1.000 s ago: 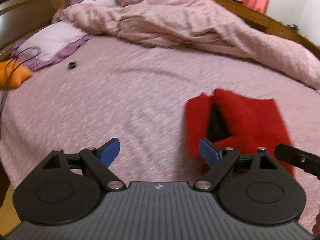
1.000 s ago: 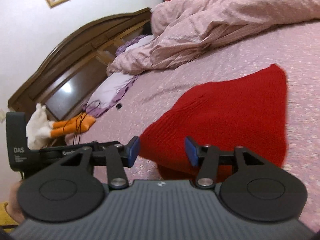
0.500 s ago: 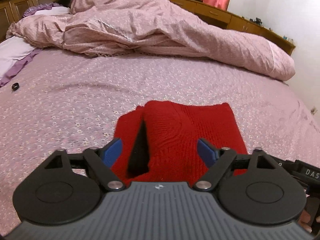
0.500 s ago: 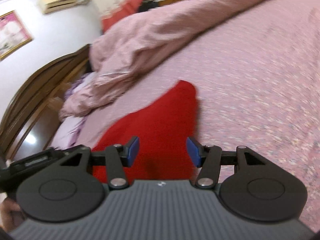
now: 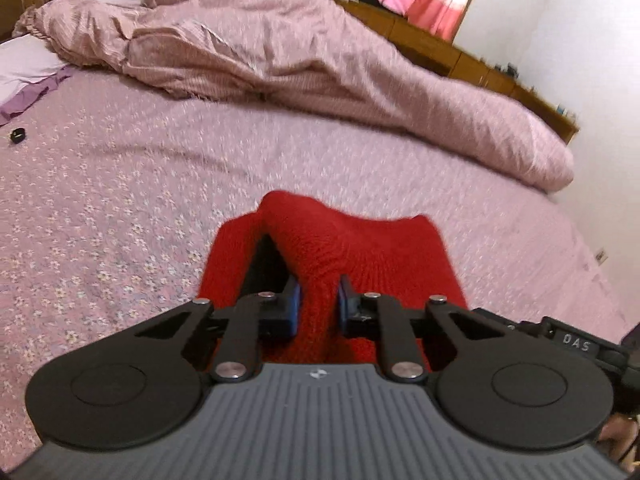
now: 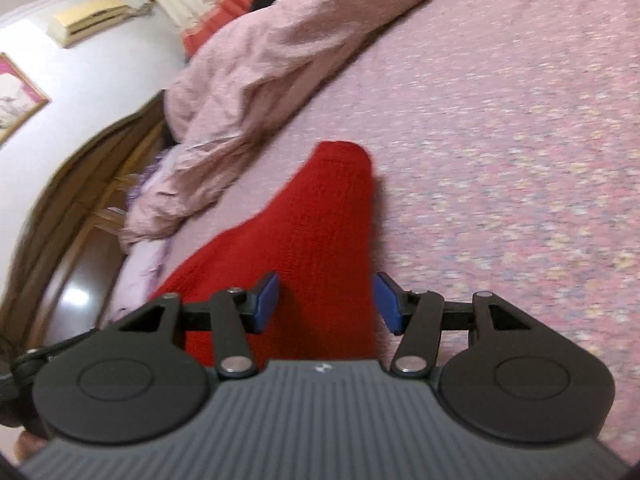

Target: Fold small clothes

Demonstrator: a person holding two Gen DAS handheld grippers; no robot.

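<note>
Red knitted garment (image 5: 360,256) lies on the pink flower-print bedsheet (image 5: 120,200), near the front of both views, with a raised ridge of its fabric running up its middle. At the far left of the left wrist view a small black object (image 5: 17,135) sits on the sheet just beside a lilac pillow (image 5: 24,68). Next comes the left gripper (image 5: 318,306), its blue-padded fingers (image 5: 294,304) pinching that raised ridge of knit between them; a dark opening in the garment shows just left of the pinch. Behind, a crumpled pink quilt (image 5: 280,60) stretches across the bed towards the right, with a wooden bed frame (image 5: 440,52) beyond it. In the right wrist view, a curved wooden headboard (image 6: 80,208) stands at the left. The right gripper (image 6: 326,300) hovers over the garment's right edge with its fingers (image 6: 266,298) spread apart, the left pad over the red knit and the right pad over the bedsheet; neither clearly touches the fabric.
</note>
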